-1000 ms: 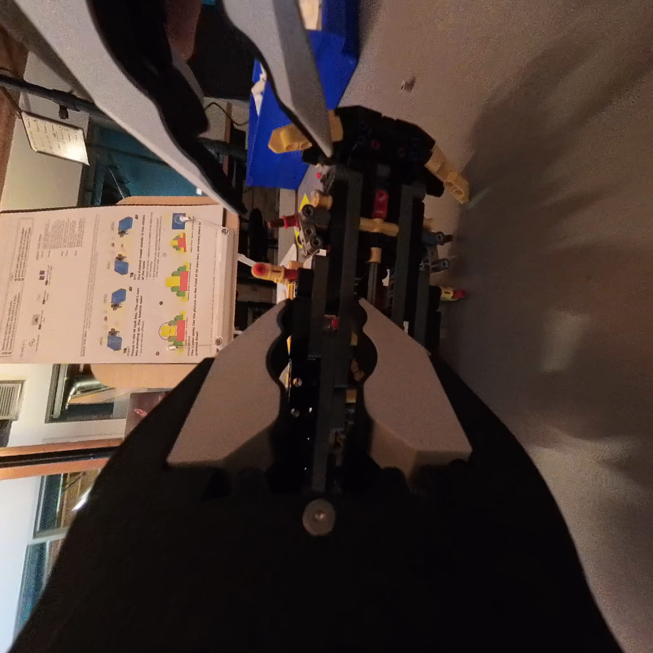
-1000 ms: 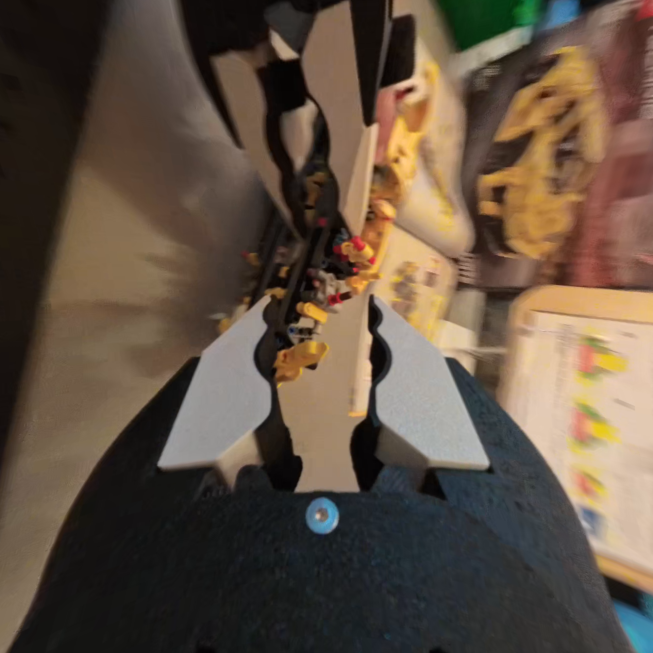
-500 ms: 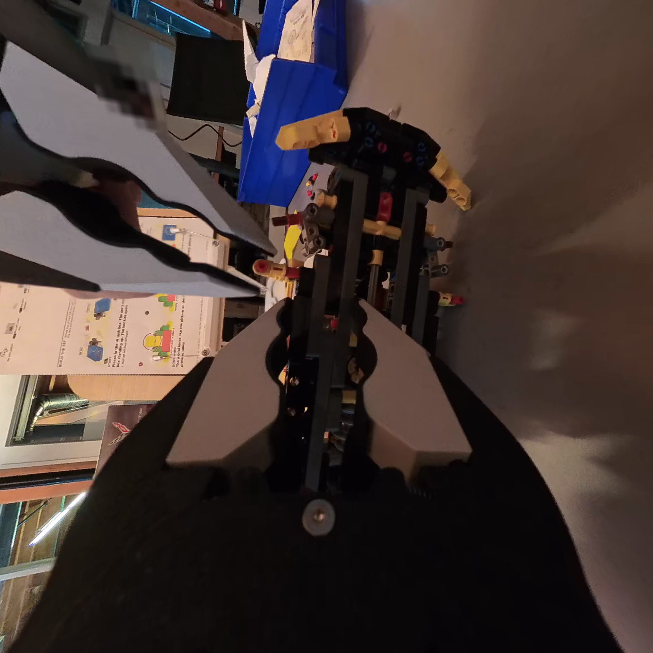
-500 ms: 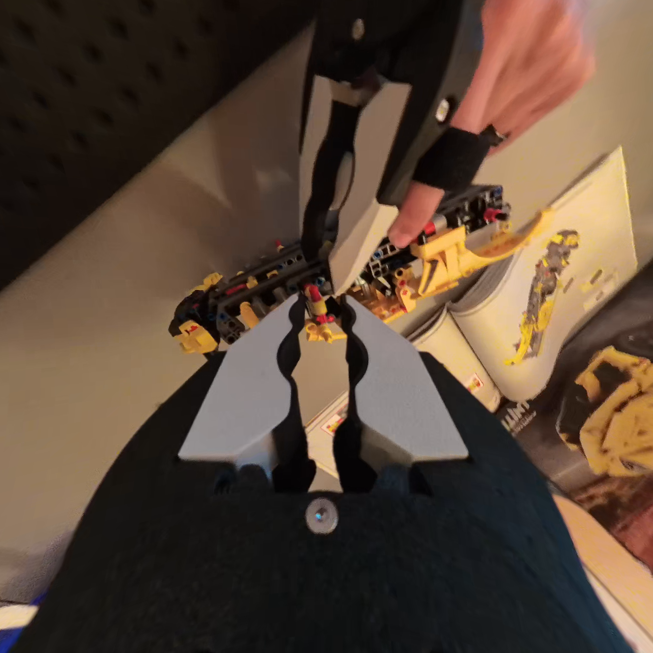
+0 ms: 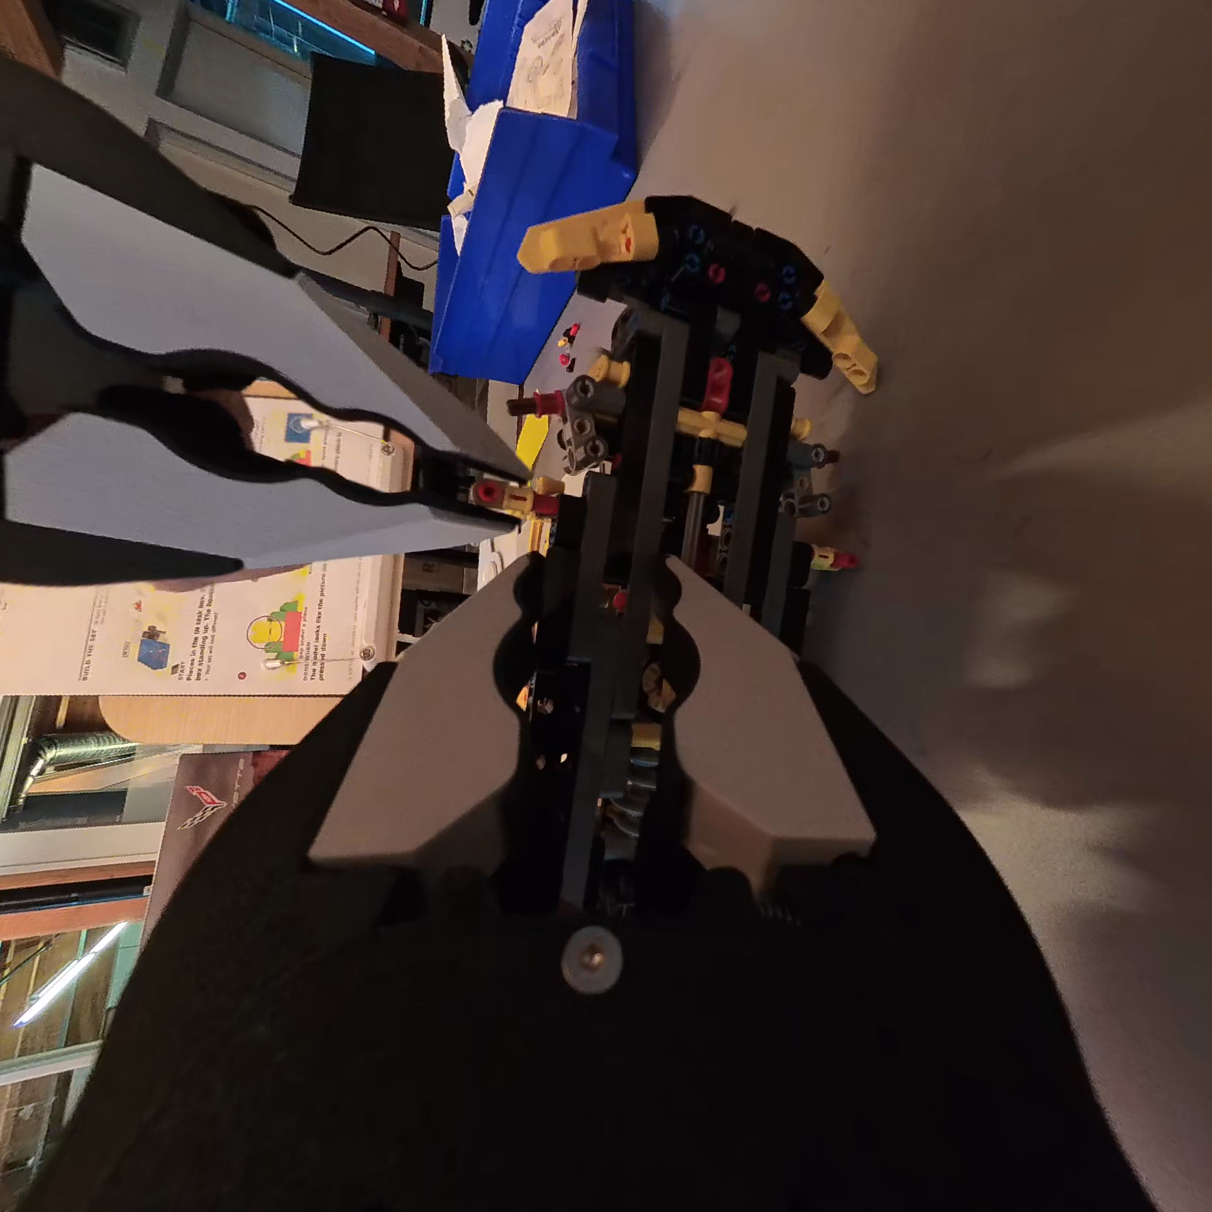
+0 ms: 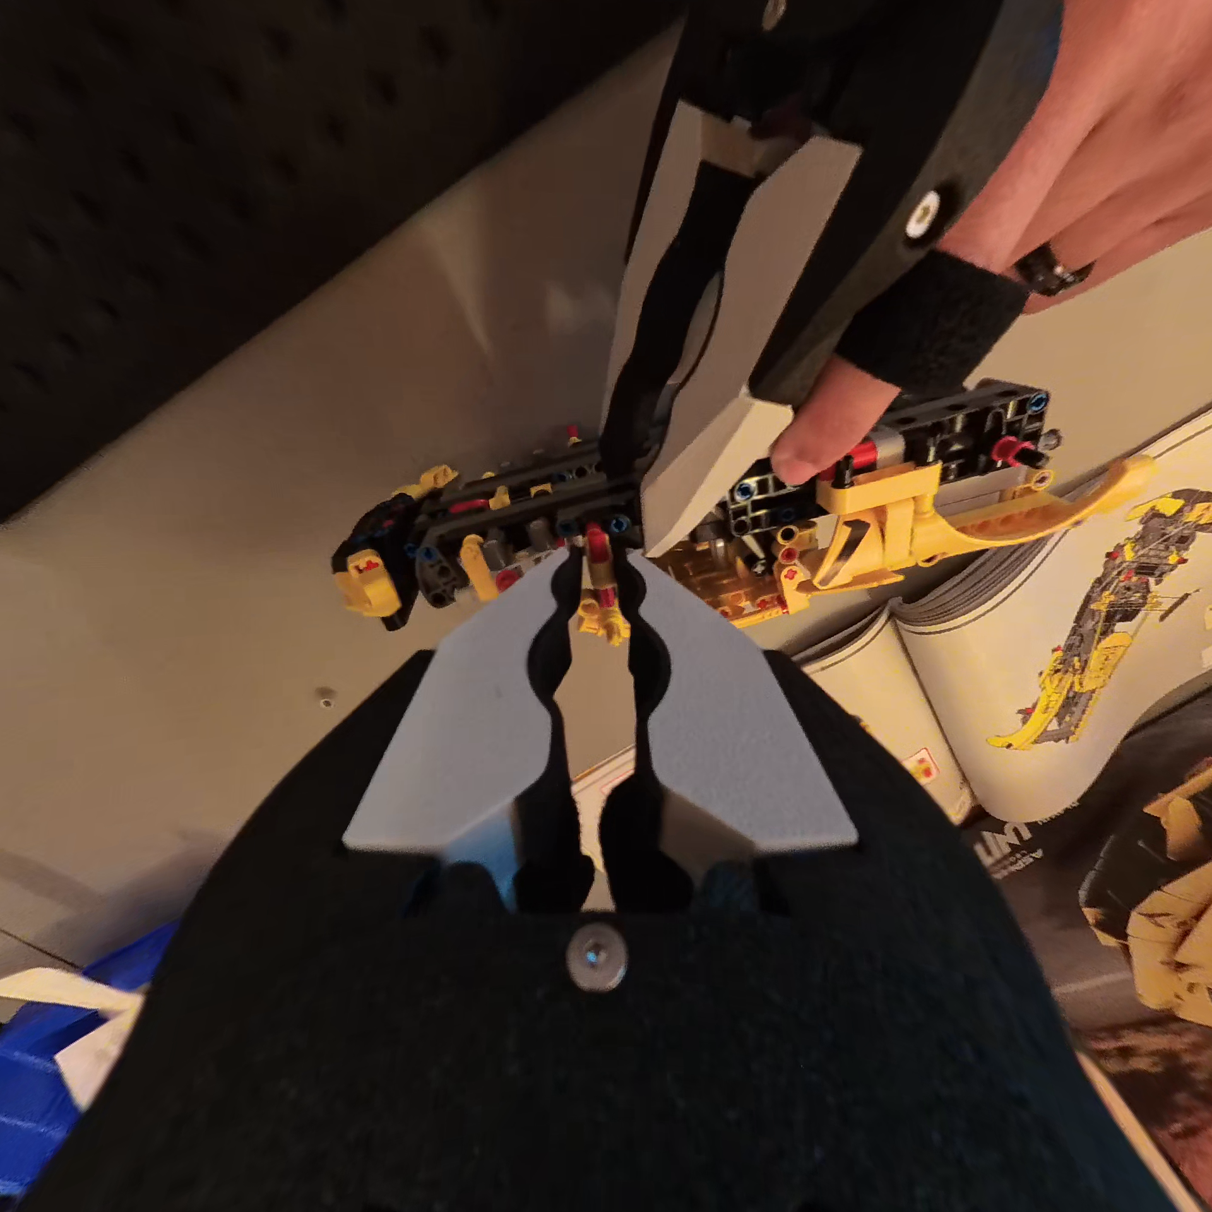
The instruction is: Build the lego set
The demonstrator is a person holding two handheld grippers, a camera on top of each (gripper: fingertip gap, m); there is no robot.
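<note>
The left hand-held gripper (image 5: 600,590) is clamping the black frame of the lego model (image 5: 695,406), its jaws closed on one long beam, and is holding the model up off the grey bench (image 5: 984,197), seemingly clear of it. The right hand-held gripper (image 6: 598,557) is pinching a small red-and-yellow pin piece (image 6: 598,577) between its fingertips, jaws nearly shut on it, and is presenting the red tip at a hole in the side of the frame, touching or all but touching. In the left wrist view the same piece (image 5: 505,493) is sitting at the right gripper's tips just beside the beam. A bare finger (image 6: 820,426) of the left hand is resting on the model near its yellow end, steadying it. The step in hand appears to be seating this pin. To do it well, the right gripper should be lining the pin's axis square with the hole before pressing, then pushing straight along that axis in one short stroke while the left grip is resisting without twisting. The pinch is near the pin's rear, so any sideways load is likely to be levering it out of the jaws; a skewed start could jam it. A blue bin (image 5: 525,197) is standing at the bench's far edge, and the booklets (image 6: 1049,656) are lying below the model.
</note>
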